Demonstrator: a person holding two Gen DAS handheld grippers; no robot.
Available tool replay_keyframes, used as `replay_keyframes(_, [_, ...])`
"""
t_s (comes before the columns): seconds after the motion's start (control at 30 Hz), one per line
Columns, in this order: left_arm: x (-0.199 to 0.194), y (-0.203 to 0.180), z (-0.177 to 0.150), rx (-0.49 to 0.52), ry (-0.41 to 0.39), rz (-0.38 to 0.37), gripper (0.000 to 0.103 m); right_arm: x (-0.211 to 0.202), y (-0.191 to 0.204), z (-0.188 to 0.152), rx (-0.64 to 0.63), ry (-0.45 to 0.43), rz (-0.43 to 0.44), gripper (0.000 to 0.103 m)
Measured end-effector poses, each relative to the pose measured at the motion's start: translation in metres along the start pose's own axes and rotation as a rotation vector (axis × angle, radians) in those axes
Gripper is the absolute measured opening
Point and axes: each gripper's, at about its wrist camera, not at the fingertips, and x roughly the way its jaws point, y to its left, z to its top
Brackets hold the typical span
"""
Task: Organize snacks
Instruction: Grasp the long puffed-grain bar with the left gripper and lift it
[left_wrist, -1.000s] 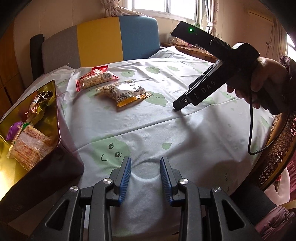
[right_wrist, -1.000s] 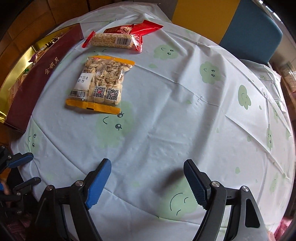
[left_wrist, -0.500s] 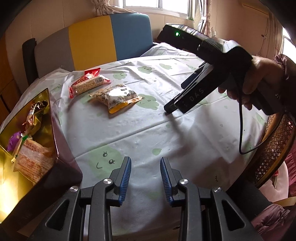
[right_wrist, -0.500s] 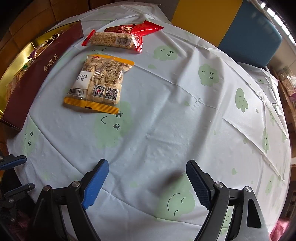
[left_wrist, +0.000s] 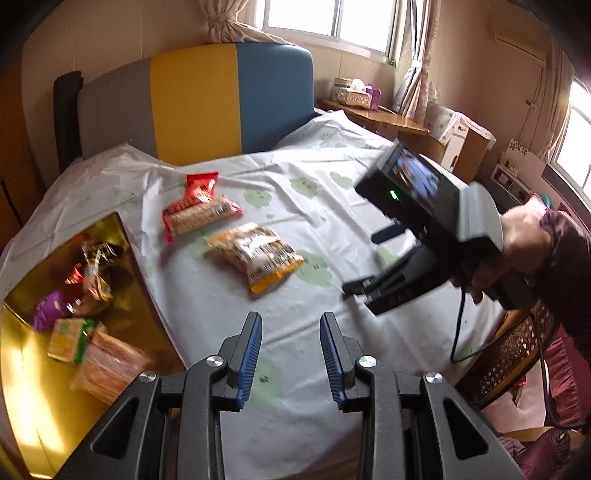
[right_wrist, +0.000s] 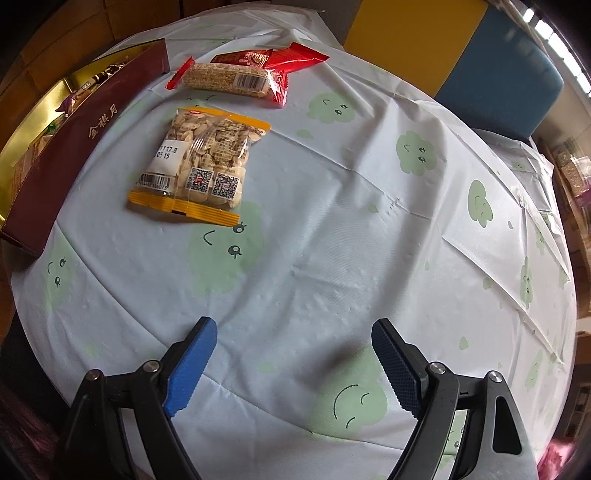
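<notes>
On the worktop (right_wrist: 332, 229): we saw a peanut bag (right_wrist: 201, 166) lying flat, a grain bar (right_wrist: 227, 78) just behind it, partly over a red packet (right_wrist: 280, 57).
Gift box (left_wrist: 74, 314): at our left edge — gold inside, holding several snacks.
Left claw (left_wrist: 290, 354): released, narrow gap, empty, above the cloth.
Right claw (right_wrist: 293, 363): released wide — empty, well apart from the bag.

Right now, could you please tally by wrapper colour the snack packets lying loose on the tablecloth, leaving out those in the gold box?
Red wrappers: 2, the cracker pack and the dark red packet behind it
Orange-edged clear bag: 1, the nut bag
Total: 3
</notes>
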Motion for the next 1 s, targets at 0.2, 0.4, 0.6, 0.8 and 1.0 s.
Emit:
replay_keyframes(0.2, [0.014,0.026,0.034,0.042,0.041,0.103,0.033,-0.001,0.001,0.000,-0.007,-0.001,-0.005,0.086])
replay_keyframes(0.4, [0.040,0.047,0.070,0.100,0.086,0.134,0.033,-0.002,0.001,0.000,-0.022,-0.003,-0.016,0.087])
replay_keyframes(0.6, [0.087,0.062,0.098,0.176,0.167,0.162,0.034,-0.001,0.001,0.002,-0.034,-0.003,-0.020,0.089])
replay_keyframes(0.8, [0.135,0.071,0.113,0.256,0.254,0.194,0.035,0.000,0.000,0.004,-0.047,-0.004,-0.020,0.090])
replay_keyframes(1.0, [0.166,0.071,0.119,0.338,0.304,0.182,0.037,0.000,0.002,0.005,-0.050,-0.004,-0.018,0.090])
